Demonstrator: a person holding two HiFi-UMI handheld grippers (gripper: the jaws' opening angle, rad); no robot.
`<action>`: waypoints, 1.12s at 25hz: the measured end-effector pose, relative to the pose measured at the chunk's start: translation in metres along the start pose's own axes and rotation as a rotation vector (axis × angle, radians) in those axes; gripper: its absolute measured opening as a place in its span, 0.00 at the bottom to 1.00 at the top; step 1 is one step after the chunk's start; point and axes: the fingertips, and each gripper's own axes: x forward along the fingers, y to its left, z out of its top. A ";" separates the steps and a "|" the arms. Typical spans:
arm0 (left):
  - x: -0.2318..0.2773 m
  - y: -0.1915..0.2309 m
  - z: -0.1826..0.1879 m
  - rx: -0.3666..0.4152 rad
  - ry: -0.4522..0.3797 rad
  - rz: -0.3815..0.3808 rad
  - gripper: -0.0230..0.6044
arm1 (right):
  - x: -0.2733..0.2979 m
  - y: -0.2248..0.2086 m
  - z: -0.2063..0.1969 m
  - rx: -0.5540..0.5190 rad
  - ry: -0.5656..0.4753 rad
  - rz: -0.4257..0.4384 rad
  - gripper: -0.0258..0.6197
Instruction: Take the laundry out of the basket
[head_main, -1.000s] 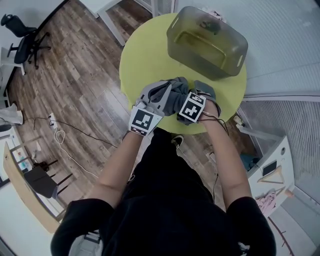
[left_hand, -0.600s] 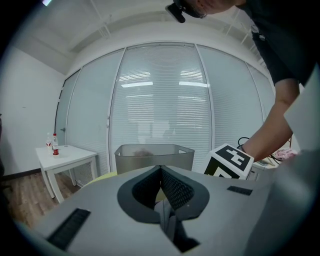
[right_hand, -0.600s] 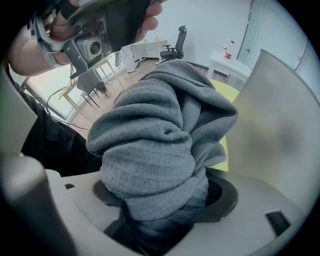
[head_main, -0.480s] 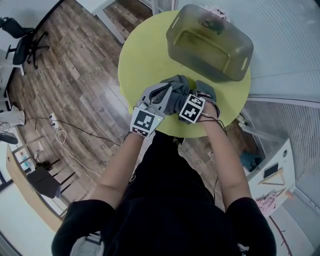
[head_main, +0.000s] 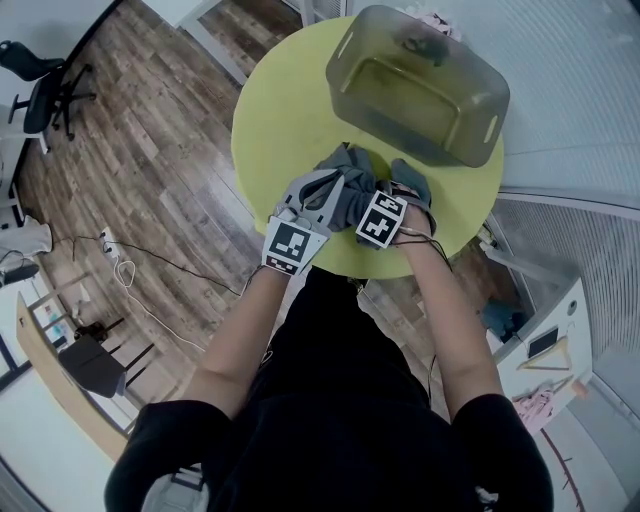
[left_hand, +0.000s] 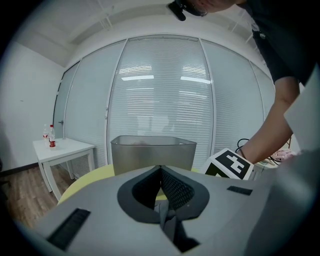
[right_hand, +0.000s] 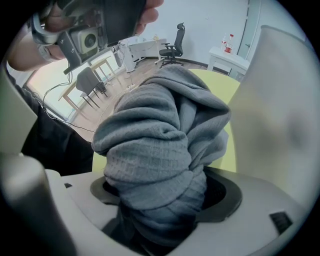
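- Round yellow desk (head_main: 280, 110) seen from above, with the grey basket (head_main: 440, 140) toward 1 o'clock on it, upright and open side up.
- Inside the basket, by its far wall, something small and dark; too unclear to name.
- Grey cloth (head_main: 352, 185) out of the basket, bunched on the desk near the 6 o'clock edge, just short of the basket's near wall and apart from it.
- Left gripper (head_main: 322, 195) at 7 o'clock of the cloth, pointing nearly level toward the basket; jaws closed, pinching a thin fold of the cloth deep between the pads.
- Right gripper (head_main: 378, 205) at 5 o'clock of the cloth, pointing steeply down at the desk; jaws wide apart and just now opening further, the thick waffle-knit bundle standing between them, a strip of yellow desk showing between the cloth and one jaw.
- Both marker cubes side by side above the desk edge, forearms running back toward 6 o'clock.
- Off the desk: wood floor, an office chair (head_main: 40, 80) at 10 o'clock, and a white side table (left_hand: 62, 147) carrying a bottle (left_hand: 51, 136).
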 end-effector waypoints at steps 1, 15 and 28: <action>0.001 -0.001 -0.001 0.000 0.003 -0.002 0.05 | -0.001 -0.002 0.000 0.004 -0.007 -0.002 0.64; 0.011 -0.010 0.006 0.010 0.011 -0.014 0.05 | -0.043 -0.010 0.006 0.024 -0.085 -0.037 0.65; -0.006 -0.026 0.035 0.010 -0.014 -0.019 0.05 | -0.104 0.004 0.009 0.199 -0.311 -0.026 0.64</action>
